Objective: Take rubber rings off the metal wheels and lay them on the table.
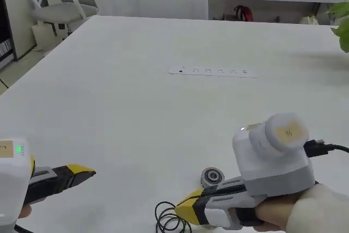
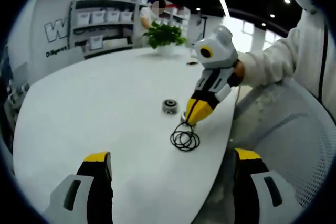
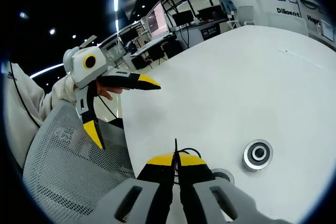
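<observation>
Right gripper (image 3: pixel 176 162): jaws pressed on rings (image 1: pixel 169 219) by worktop (image 1: pixel 163 107) edge. Left gripper (image 2: pixel 172 155): jaws spread, idle. Wheel (image 1: pixel 212 177) at 1 o'clock of rings. Could drag tangled rings over edge, or nudge wheel rolling.

Thin black rubber rings (image 1: pixel 170 219) lie in loose tangle on table (image 1: pixel 136 80) near edge, strand pinched by right gripper (image 3: pixel 176 162); silver metal wheel (image 1: pixel 212 177) flat beside.

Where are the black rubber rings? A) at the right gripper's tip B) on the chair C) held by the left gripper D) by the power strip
A: the rubber rings lie coiled on the table at the tip of the right gripper, near the metal wheel.
</observation>
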### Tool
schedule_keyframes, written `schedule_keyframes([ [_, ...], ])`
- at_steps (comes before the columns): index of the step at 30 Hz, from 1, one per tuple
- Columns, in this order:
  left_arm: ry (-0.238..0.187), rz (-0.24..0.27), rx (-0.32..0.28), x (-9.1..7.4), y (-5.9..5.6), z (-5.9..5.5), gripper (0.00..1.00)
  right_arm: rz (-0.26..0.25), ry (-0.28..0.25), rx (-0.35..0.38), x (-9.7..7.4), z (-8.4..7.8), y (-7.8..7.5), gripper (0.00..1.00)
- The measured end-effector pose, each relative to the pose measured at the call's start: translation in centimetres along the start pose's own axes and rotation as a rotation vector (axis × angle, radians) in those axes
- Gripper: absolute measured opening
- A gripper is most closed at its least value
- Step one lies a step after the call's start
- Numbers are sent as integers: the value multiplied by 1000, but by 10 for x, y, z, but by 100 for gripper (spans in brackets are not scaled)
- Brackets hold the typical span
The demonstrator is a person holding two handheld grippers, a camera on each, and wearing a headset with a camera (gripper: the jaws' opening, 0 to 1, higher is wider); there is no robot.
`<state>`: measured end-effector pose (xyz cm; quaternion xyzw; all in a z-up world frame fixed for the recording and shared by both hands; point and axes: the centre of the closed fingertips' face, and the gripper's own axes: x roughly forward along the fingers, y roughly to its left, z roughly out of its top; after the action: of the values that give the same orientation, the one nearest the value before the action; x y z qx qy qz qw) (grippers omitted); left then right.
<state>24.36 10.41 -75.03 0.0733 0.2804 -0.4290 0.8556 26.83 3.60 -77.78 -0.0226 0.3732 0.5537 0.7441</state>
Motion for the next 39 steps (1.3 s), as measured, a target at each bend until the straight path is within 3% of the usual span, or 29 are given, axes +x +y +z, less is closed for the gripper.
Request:
schedule_keyframes([
  [7,6,-3,-12,1,0,-3,96,-58,61,-50,2,-13,-13,0],
  [29,1,-3,-16,3,2,-3,95,-99,54,-92,4,-11,-24,5],
  [39,5,2,-16,2,3,-3,96,-117,2,-85,-8,4,-29,6],
])
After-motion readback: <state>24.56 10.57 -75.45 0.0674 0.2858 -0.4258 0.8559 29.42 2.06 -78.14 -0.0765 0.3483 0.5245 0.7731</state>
